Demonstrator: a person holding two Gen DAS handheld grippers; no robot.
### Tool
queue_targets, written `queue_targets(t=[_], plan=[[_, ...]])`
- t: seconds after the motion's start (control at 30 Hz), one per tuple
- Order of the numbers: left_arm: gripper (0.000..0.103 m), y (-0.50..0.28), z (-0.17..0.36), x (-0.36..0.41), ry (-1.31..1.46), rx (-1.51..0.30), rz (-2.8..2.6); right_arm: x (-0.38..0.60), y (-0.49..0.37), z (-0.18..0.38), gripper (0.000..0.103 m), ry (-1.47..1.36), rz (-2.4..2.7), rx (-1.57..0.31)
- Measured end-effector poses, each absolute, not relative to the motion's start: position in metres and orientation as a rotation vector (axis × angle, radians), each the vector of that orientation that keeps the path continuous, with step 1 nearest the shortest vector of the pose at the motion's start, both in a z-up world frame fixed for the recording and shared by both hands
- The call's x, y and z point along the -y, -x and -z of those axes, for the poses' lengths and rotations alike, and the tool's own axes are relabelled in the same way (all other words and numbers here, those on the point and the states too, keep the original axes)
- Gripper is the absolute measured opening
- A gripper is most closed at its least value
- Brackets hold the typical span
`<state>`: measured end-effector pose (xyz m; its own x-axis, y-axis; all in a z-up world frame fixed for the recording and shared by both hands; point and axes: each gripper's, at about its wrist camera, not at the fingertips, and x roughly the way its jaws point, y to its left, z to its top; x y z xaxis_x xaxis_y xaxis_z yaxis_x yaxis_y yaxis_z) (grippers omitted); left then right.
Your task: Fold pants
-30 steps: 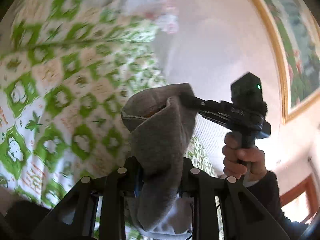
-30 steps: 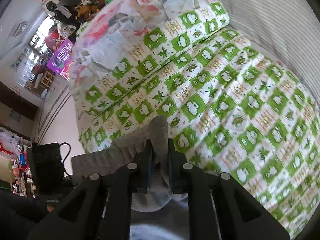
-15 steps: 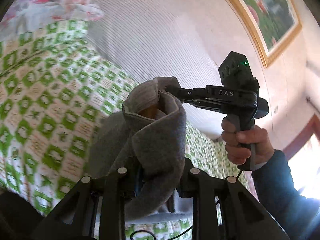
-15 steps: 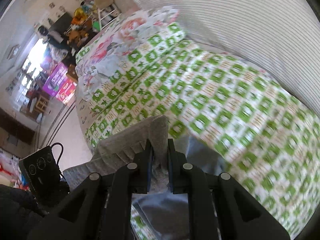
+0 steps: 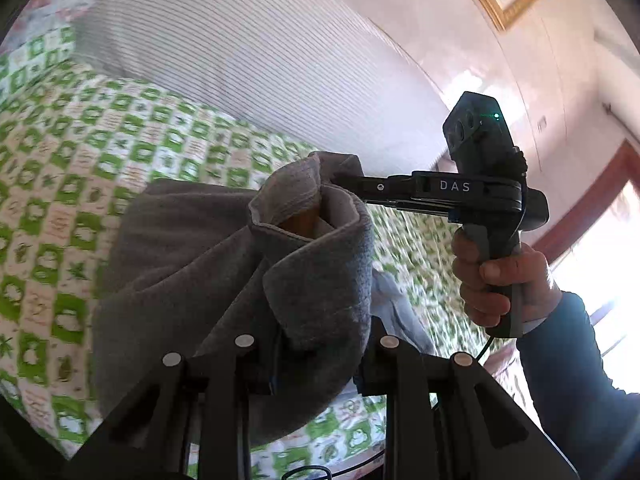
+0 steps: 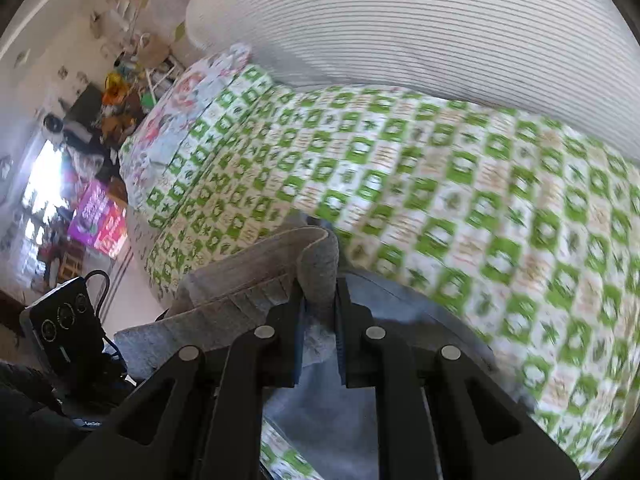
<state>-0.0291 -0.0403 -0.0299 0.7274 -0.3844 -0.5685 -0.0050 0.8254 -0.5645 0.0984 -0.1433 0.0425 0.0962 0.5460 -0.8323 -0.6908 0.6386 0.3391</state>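
Both grippers are clamped on the grey pants (image 5: 224,280), which hang between them above the bed. The left gripper (image 5: 316,364) has its jaws closed on a thick bunch of the fabric; the right gripper (image 6: 319,320) has its jaws nearly together on a thinner fold at the waistband end. In the left wrist view, the right gripper sits at 2 o'clock from the pants, its fingers buried in the raised cloth, with the person's hand (image 5: 496,280) wrapped round the handle.

Change over the last second: both views have swung across the room. The floral pillow that filled the upper part of the left view has slid out toward 10 o'clock, and the striped headboard cushion (image 6: 420,28) now fills 12 o'clock in both views. More of the pants now lies draped over the green-checked bedspread (image 6: 460,184) at 9 o'clock in the left view. Neither grip has altered.

Judgement: the garment is being carried across and laid out; the fold proper appears not yet made.
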Motion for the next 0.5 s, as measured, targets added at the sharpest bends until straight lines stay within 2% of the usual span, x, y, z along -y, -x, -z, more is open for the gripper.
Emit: queue_targets(t=[0.5], plan=[[0.025, -0.004, 0.031, 0.149, 0.361, -0.832, 0.327, 0.290, -0.109, -0.022, 0.014, -0.161, -0.895, -1.058]])
